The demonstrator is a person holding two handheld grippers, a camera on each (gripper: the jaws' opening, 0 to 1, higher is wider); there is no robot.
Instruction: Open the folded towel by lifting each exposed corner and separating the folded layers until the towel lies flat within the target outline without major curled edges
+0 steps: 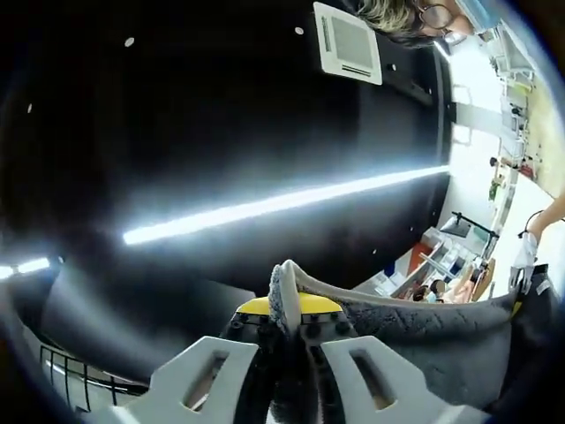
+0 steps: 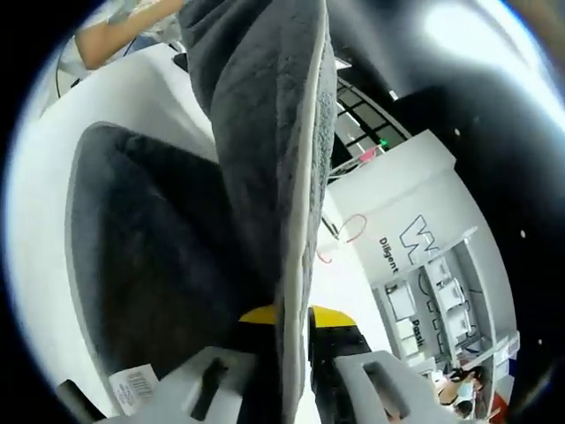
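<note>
In the left gripper view, our left gripper (image 1: 291, 340) has its jaws pressed together on a corner of the grey towel (image 1: 415, 331), with the pale hem of that corner poking up between the yellow pads. The camera tilts up toward a dark ceiling with a long light strip (image 1: 274, 205) and an air vent (image 1: 349, 42), so we judge the corner is held high to let the folded layers fall apart under their own weight. From the pinch, the towel's top edge runs off to the right, sagging a little, toward a dark shape at the far right that may be our other gripper; we cannot tell for sure. A gloved hand (image 1: 527, 256) of another person shows far right.

In the right gripper view, our right gripper (image 2: 296, 353) is likewise clamped on the towel (image 2: 265, 115), its light hem running between the jaws. Here the cloth's edge runs away from the jaws in a long band toward the top of the view, while a wider grey part (image 2: 150, 256) lies spread below on the white table (image 2: 132, 88), a label tag (image 2: 134, 386) near the jaws. We judge the long axis stretches between our two grips, partly lifted, not yet flat.
</note>
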